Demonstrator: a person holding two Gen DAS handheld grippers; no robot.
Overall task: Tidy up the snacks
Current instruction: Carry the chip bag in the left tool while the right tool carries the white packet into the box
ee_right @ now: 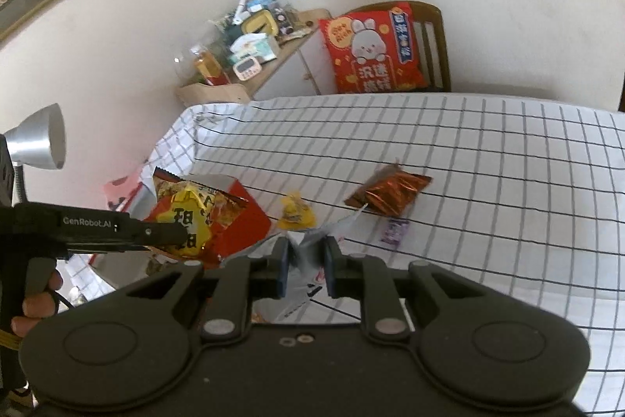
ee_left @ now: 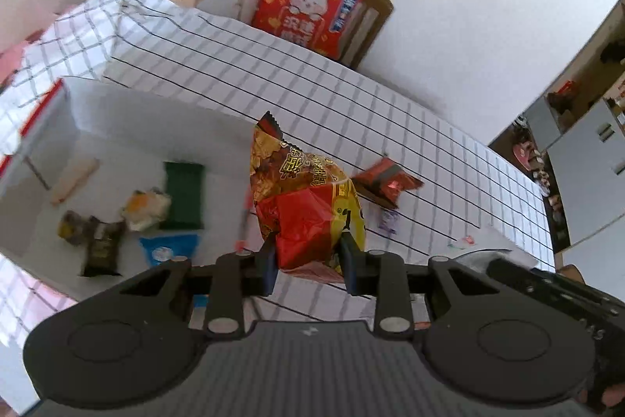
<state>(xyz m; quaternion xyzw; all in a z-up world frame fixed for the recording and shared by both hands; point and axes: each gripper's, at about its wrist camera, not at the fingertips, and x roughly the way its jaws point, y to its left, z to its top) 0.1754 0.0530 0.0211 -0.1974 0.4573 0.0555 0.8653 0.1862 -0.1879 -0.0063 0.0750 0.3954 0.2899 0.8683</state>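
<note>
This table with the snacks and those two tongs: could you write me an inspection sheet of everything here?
Surface: table under a white grid-checked cloth.
Job's things: white open box holding small packets; coppery-red foil packet, small yellow packet and purple wrapper lying on the cloth.
Clutter: nothing seen beyond the snacks.
Grippers: left tongs shut on a red-and-yellow crinkly snack bag; right tongs shut on a thin silvery-white packet.
Cables: nothing seen.
Surroundings: red rabbit-print cushion on a wooden chair, crowded side cabinet, silver lamp.
</note>
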